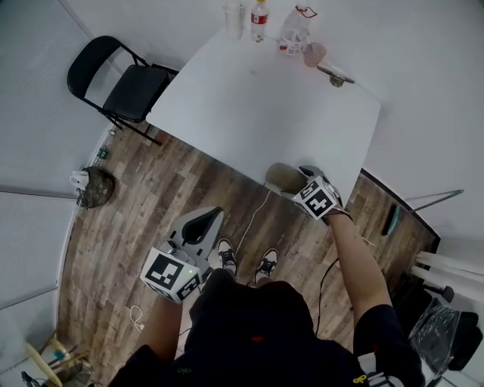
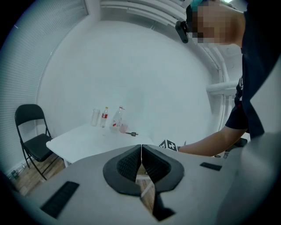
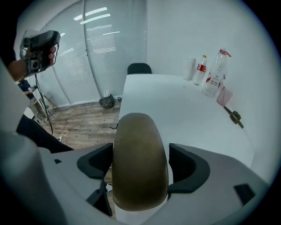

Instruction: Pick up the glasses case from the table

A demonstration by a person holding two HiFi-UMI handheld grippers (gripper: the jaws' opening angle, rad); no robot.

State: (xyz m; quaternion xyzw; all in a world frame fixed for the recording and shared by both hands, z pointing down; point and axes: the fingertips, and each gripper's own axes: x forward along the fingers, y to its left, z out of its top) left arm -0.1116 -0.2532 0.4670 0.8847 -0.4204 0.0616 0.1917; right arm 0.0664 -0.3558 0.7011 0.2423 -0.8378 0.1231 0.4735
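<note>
The glasses case, an olive-brown oval, lies at the near edge of the white table. My right gripper is lowered over it. In the right gripper view the case fills the gap between the wide-spread jaws of the right gripper; the dark pads stand beside its sides and I see no squeeze. My left gripper hangs over the wooden floor, well away from the table. In its own view the left gripper has its jaws closed together with nothing between them.
At the table's far edge stand a clear cup, two bottles, a pink cup and a small tool. A black folding chair is at the table's left. A bag and a cable lie on the floor.
</note>
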